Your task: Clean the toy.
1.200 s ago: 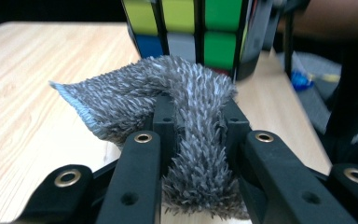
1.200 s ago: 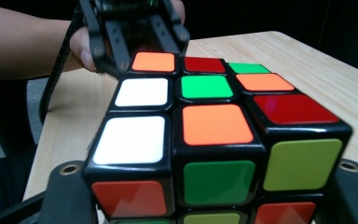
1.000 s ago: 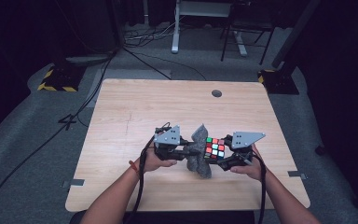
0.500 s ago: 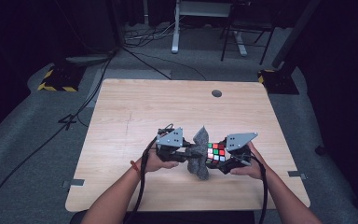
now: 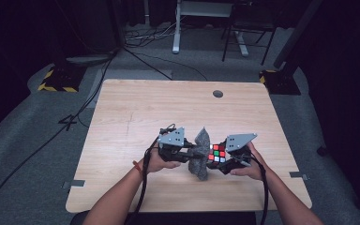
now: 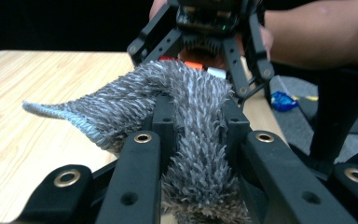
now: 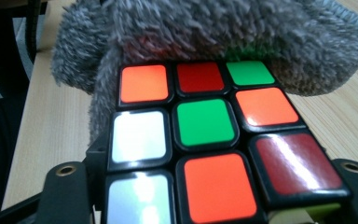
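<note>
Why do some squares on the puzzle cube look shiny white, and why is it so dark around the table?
In the right gripper view, light glares off the glossy stickers of the puzzle cube, and the grey cloth above looks soft and blurry. In the high view, the table is lit while the room behind stays nearly black.

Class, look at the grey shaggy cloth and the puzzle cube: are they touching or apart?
Touching. In the right gripper view the grey cloth lies pressed over the far edge of the cube, covering part of its top row with no gap.
</note>
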